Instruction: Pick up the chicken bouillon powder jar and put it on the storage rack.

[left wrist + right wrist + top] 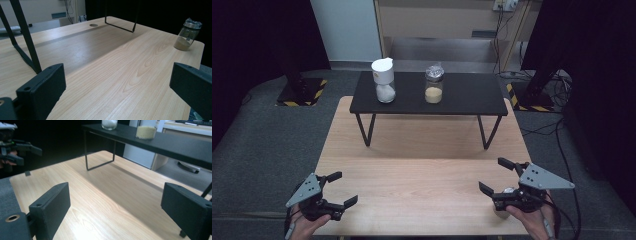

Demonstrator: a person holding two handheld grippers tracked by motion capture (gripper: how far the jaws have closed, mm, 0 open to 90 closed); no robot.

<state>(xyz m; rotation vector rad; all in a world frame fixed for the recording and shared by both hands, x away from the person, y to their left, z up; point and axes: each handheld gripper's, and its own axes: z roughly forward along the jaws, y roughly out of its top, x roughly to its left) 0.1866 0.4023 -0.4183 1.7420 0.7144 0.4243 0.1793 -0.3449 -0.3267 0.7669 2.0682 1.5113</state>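
Tongs on the left gripper [346, 187] and right gripper [492, 174] gape wide, empty. Well in front of the black wire-legged shelf [429, 97], off its right end, stands a small glass jar of tan powder [186, 35], close beside the right gripper, which should square up around it before closing.

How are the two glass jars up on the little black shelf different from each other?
The left glass jar with white contents wears a tall white cap; the right glass jar with tan contents has a crinkled, silvery top. With its cap, the white one stands taller. Both stand upright on the black metal-legged shelf, partly filled, apart.
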